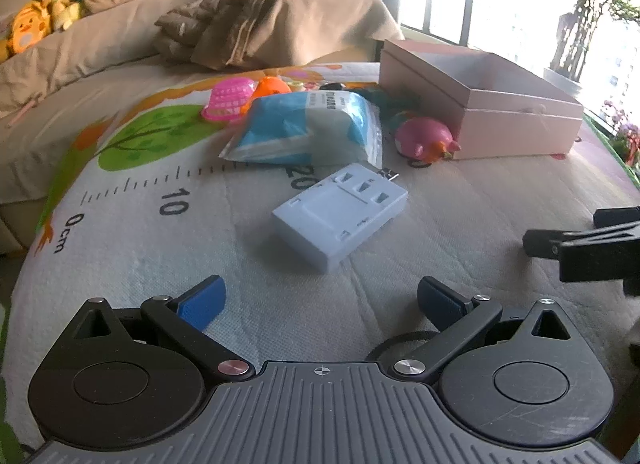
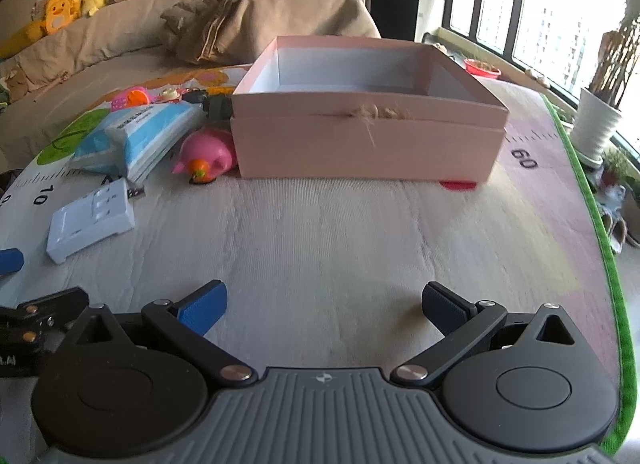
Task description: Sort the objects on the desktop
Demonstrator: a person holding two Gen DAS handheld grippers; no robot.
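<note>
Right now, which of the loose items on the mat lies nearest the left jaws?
The white adapter, flat on the mat straight ahead of the open left gripper. The tissue pack, pink toy and pink basket all lie beyond it.

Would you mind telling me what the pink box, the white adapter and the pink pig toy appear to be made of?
Pink box: likely matte cardboard, judging by its thin straight walls, sharp folded edges and white lining.
White adapter: apparently hard moulded plastic, semi-matte, with crisp slots and rounded corners.
Pink pig toy: probably soft vinyl or rubber; it looks smooth, rounded and slightly glossy, though that is uncertain.
</note>
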